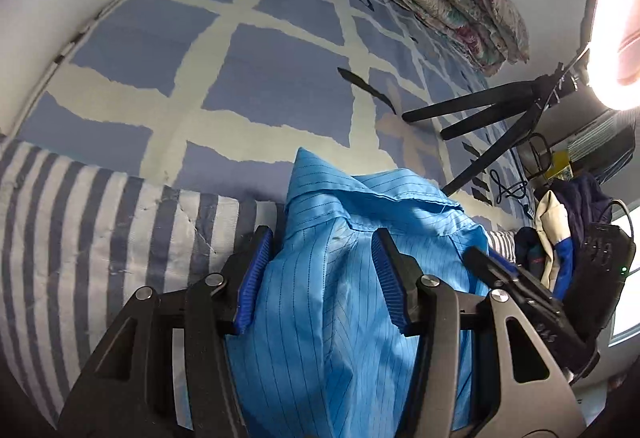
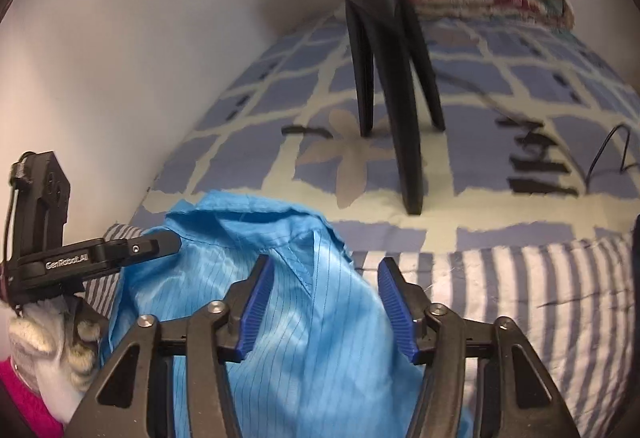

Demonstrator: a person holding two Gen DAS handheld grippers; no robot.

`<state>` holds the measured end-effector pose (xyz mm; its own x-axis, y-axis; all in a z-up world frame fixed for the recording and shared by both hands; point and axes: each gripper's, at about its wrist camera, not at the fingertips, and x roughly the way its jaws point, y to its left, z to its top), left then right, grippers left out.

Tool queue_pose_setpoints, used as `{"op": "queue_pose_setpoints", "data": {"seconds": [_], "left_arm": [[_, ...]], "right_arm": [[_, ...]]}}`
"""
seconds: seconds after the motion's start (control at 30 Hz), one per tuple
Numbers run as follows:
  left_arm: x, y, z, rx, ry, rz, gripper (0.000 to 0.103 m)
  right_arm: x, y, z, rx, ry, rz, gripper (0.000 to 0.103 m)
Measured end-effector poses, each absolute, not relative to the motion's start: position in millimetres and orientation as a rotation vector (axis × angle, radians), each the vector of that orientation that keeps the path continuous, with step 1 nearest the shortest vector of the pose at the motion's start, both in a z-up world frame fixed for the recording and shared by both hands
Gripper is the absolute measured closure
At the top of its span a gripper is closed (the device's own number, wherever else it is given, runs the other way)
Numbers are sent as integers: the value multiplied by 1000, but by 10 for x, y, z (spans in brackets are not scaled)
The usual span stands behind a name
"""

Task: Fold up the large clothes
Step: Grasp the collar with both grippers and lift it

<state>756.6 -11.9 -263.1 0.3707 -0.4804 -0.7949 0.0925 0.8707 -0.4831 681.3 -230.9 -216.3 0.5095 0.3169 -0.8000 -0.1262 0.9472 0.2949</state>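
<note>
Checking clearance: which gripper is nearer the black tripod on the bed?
Right. The right gripper faces the tripod, which stands just past the blue shirt. The left gripper sits further off; in its view the tripod lies beyond the right gripper.

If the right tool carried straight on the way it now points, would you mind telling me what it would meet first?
Most likely the blue garment, which already bulges up between the right tool's blue pads. Past the cloth lies the striped quilt, then the checked bedsheet; how deep the fabric sits is hard to judge.
</note>
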Motion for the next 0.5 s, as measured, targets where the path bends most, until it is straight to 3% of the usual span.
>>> {"op": "queue_pose_setpoints", "data": {"seconds": [0.03, 0.07, 0.1, 0.17, 0.23, 0.5], "left_arm": [[7563, -135, -2634, -376, 1135, -371, 51], [7560, -155, -2631, -359, 1132, -370, 54], [7548, -178, -2614, -341, 1127, -374, 73], [7519, -237, -2567, -296, 1112, -381, 94], [7474, -270, -2506, -274, 1087, -395, 96], [7169, -234, -2091, -317, 1019, -451, 100]], "right_arm": [[6825, -2280, -2190, 187, 1017, 257, 72], [6826, -2262, -2205, 163, 1023, 240, 75], [6816, -2253, -2201, 155, 1022, 238, 82], [6772, -2262, -2153, 165, 1007, 253, 90], [6735, -2269, -2075, 155, 988, 254, 97], [6451, -2293, -1549, 161, 889, 272, 100]]}}
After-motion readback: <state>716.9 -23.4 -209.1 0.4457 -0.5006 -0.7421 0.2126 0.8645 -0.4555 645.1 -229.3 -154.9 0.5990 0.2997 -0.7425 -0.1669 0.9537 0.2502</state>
